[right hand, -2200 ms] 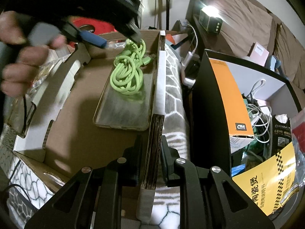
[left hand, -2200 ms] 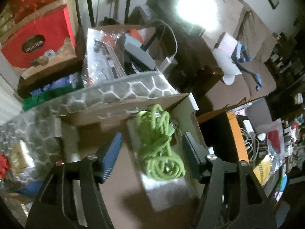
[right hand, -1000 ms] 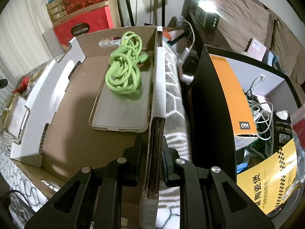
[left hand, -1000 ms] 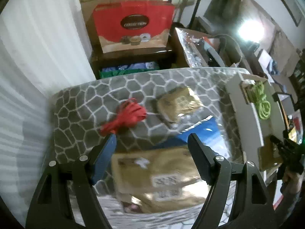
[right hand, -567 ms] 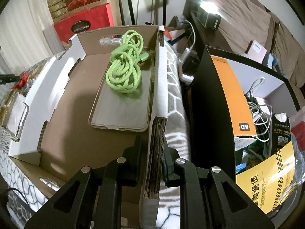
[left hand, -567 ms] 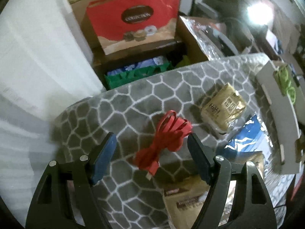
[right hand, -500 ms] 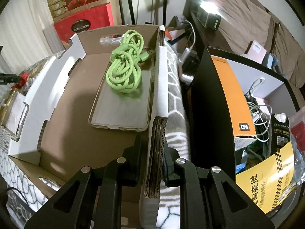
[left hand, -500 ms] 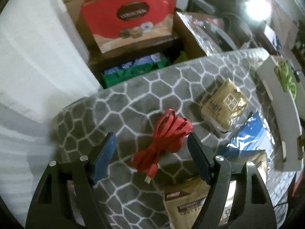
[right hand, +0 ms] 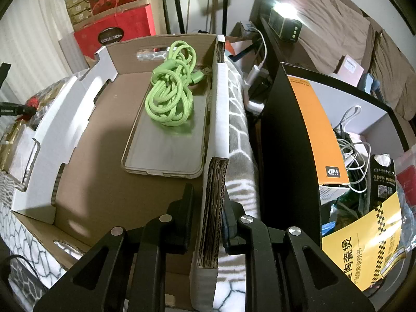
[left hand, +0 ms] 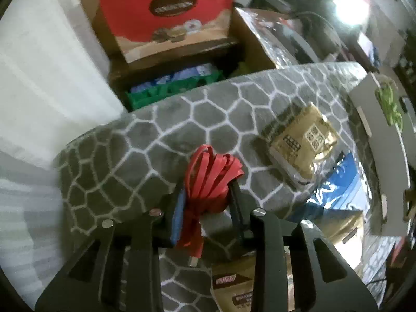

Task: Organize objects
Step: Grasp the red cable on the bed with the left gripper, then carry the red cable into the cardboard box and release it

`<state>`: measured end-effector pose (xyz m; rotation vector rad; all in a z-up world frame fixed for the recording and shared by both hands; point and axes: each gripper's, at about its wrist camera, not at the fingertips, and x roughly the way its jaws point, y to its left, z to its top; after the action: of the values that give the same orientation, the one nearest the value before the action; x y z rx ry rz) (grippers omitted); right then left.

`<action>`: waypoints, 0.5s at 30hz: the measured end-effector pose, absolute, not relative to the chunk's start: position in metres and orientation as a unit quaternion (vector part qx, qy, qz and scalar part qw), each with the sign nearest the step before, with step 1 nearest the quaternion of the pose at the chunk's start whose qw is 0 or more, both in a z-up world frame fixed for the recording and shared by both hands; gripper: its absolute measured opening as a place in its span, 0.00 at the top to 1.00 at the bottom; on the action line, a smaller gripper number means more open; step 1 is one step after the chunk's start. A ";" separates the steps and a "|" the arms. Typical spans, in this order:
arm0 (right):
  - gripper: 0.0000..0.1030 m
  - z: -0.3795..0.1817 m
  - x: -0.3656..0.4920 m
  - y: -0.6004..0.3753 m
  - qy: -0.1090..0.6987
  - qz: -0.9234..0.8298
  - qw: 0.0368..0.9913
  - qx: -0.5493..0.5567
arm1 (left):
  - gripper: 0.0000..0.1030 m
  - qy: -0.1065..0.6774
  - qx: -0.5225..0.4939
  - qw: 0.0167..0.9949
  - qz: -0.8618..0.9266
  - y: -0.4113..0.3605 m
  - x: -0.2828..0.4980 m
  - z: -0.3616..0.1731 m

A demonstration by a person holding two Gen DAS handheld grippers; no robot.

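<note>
The left gripper (left hand: 206, 205) points steeply down at the grey honeycomb-patterned blanket (left hand: 145, 140), its jaws closing around the bundle of red cable (left hand: 208, 179), which sits squeezed between the two pads with its loops fanning out just ahead of the fingertips and a loose tail hanging back between the fingers. Off to the right of that gripper lies a gold packet (left hand: 304, 140), and further right a blue foil bag (left hand: 335, 182); well beyond the tips stands a red gift box (left hand: 169, 13). The right gripper (right hand: 208, 205) also tilts downward, and is clamped on the corrugated side wall of the cardboard box (right hand: 215, 119), one finger inside, one outside. Ahead and slightly left of it, inside the box, a coiled green cable (right hand: 170, 96) rests on the far end of a clear phone case (right hand: 166, 145). To its right stands a black-and-orange box (right hand: 314, 130).
</note>
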<state>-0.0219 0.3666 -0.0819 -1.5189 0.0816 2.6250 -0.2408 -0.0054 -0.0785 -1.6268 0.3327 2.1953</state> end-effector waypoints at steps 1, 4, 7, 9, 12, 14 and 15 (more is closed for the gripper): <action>0.82 -0.082 -0.022 0.366 0.028 0.864 0.054 -0.500 | 0.74 0.111 -0.578 0.192 0.785 -0.006 -0.242 -0.075; 0.82 -0.082 -0.022 0.366 0.029 0.865 0.053 -0.499 | 0.74 0.093 -0.565 0.189 0.798 -0.008 -0.241 -0.058; 0.82 -0.082 -0.022 0.366 0.030 0.865 0.053 -0.498 | 0.74 0.074 -0.547 0.192 0.811 -0.006 -0.237 -0.035; 0.82 -0.082 -0.023 0.365 0.032 0.865 0.052 -0.498 | 0.74 0.065 -0.534 0.202 0.818 -0.001 -0.232 -0.019; 0.82 -0.082 -0.023 0.365 0.033 0.865 0.052 -0.497 | 0.74 0.055 -0.518 0.230 0.822 0.015 -0.222 0.005; 0.82 -0.082 -0.023 0.365 0.033 0.866 0.052 -0.497 | 0.74 0.046 -0.510 0.251 0.821 0.031 -0.212 0.019; 0.82 -0.082 -0.023 0.365 0.033 0.866 0.052 -0.497 | 0.74 0.044 -0.507 0.260 0.820 0.040 -0.208 0.025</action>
<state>-0.0225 0.3646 -0.0824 -1.5115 0.1016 2.6338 -0.2081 0.0398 0.0253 -1.3741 0.1195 2.2222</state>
